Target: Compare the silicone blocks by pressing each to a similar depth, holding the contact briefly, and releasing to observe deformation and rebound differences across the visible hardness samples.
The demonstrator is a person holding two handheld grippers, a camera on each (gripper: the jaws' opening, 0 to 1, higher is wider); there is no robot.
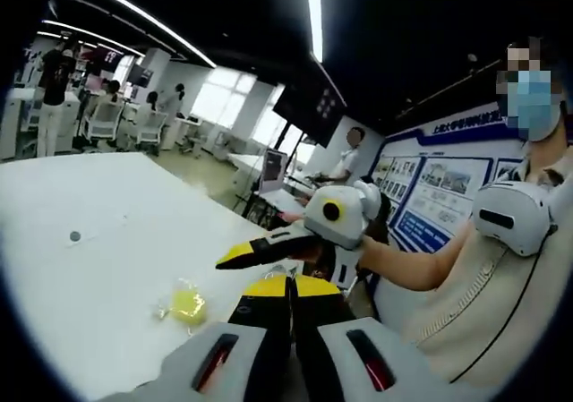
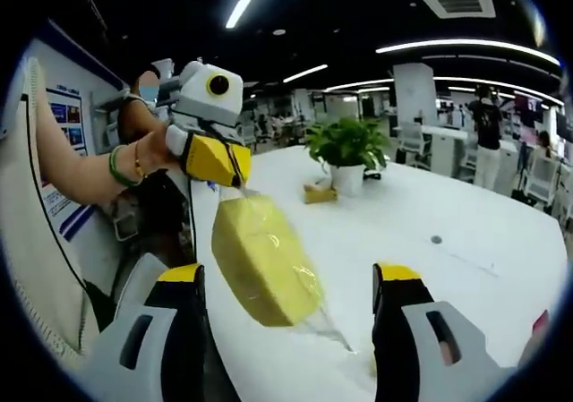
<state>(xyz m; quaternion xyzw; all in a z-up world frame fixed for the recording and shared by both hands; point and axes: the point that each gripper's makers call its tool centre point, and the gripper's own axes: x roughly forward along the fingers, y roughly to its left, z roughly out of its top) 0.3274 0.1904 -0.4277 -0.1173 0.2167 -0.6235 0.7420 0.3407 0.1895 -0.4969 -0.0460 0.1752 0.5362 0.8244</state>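
Dangling by its wrap from the left hand-held gripper [image 2: 231,171], the yellow silicone block [image 2: 264,260] looks soft, slippery; right hand-held gripper [image 2: 291,286] gapes wide.

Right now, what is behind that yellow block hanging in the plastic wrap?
Behind the yellow block lies the white table, with a potted plant farther back. The left tool holds the wrap's top; the table directly behind is hidden.
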